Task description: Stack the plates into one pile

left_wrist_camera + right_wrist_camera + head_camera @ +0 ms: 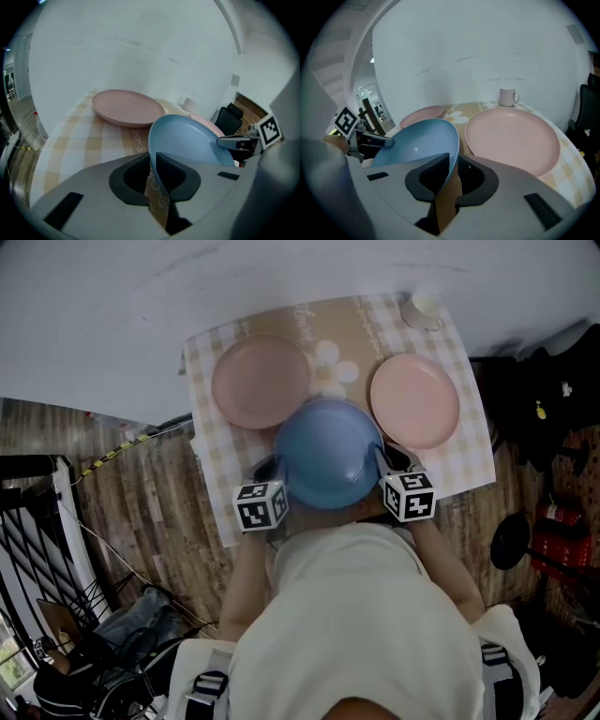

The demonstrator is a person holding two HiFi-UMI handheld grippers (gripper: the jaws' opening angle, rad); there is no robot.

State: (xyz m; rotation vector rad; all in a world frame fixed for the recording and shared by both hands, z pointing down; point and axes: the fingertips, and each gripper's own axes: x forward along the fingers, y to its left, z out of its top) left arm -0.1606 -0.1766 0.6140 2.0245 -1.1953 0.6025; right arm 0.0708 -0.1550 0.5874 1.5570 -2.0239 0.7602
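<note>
A white table (112,324) carries a checked mat (469,446) with a mug (424,306) at its far corner. In the head view the blue plate (328,451) hides both sets of jaws. The gripper views show them: the left gripper (153,164) and right gripper (452,164) each pinch its rim. It sits between the left pink plate (261,381) and right pink plate (415,399).
</note>
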